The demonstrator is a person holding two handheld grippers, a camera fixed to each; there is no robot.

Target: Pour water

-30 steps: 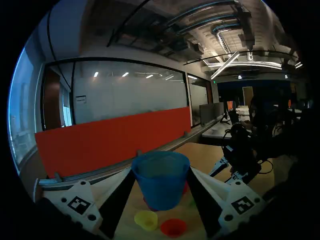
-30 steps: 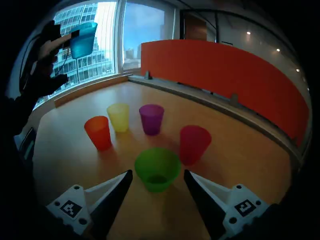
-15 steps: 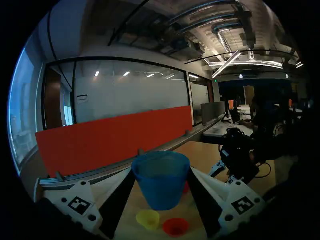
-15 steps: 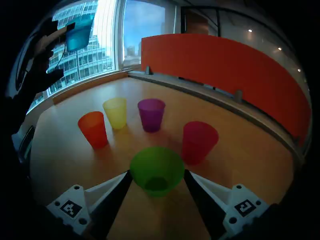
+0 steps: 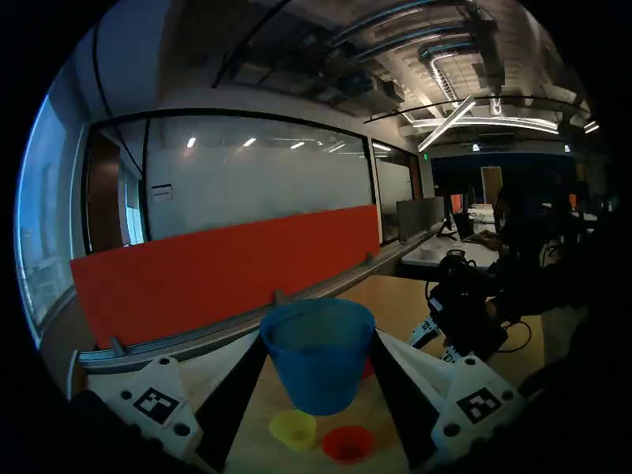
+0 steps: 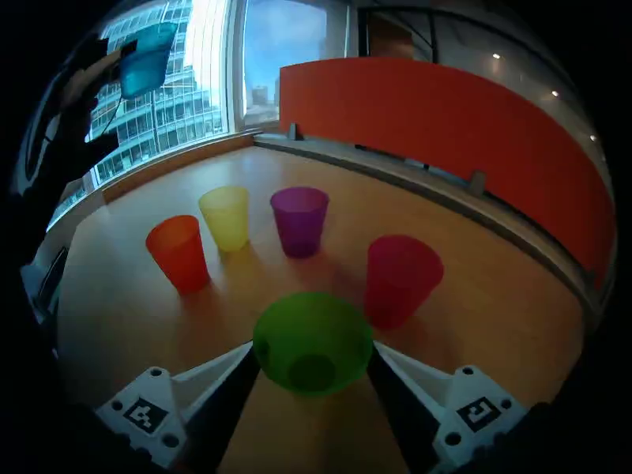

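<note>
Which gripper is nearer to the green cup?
Right. The right gripper straddles the green cup; the left gripper holds the blue cup raised high, far away.

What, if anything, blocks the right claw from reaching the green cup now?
Probably nothing, so yes. The green cup stands upright between the open fingers of the right claw. The pink cup stands beyond it, outside the fingers, and the left claw holds the blue cup up, far off.

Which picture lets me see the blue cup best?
The left gripper view. There the blue cup is big and close, right in the middle, pinched between the left claw's two fingers. The right gripper view shows the same cup small and far off, held up high against the window.
</note>
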